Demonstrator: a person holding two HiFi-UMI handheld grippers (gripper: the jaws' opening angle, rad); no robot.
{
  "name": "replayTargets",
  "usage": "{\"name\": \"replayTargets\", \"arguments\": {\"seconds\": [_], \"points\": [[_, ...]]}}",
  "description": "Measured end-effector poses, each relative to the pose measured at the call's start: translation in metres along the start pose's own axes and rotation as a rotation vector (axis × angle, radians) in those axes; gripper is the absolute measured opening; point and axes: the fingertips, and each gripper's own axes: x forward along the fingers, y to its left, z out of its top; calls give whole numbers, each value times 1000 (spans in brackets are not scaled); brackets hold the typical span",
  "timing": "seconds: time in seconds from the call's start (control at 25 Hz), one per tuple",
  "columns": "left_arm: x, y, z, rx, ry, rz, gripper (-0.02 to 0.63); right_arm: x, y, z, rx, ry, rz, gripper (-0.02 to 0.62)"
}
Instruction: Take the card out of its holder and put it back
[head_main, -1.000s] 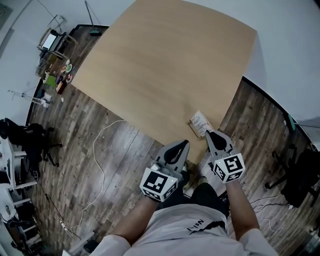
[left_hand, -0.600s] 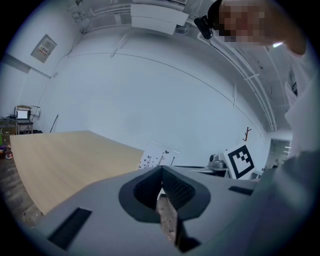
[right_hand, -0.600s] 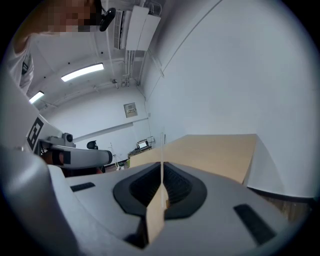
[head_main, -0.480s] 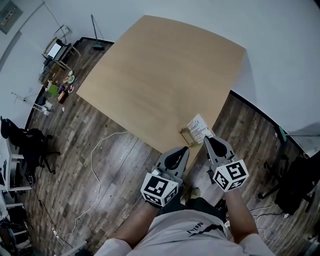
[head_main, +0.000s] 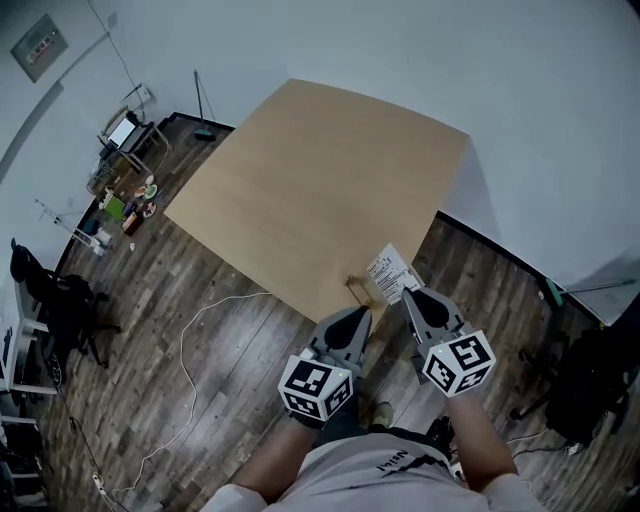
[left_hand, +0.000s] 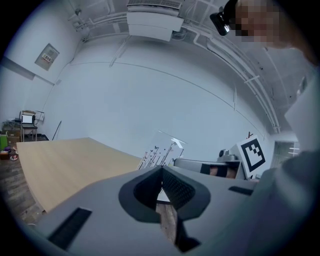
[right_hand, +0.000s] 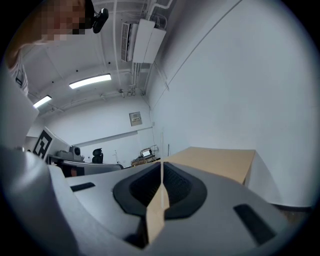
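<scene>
Head view: the card (head_main: 389, 272) stands tilted in its holder (head_main: 358, 289) at the corner of the bench (head_main: 320, 180), lower centre of frame. The right claw (head_main: 408, 293) appears closed on the card's near edge; the right gripper view shows the card edge-on in the seam. The left claw (head_main: 362, 312) is closed and empty, just short of the holder. Risk: nothing restrains the holder at the corner, so pulling the card could drag it off the bench.
</scene>
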Motion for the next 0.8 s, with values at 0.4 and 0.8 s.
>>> {"name": "replayTargets", "arguments": {"seconds": [0.4, 0.8], "points": [[-23, -46, 11, 28, -32, -17, 11, -45, 16, 19, 1, -49, 11, 25], [-37, -60, 20, 22, -78, 13, 12, -61, 29, 30, -10, -63, 30, 25]]}}
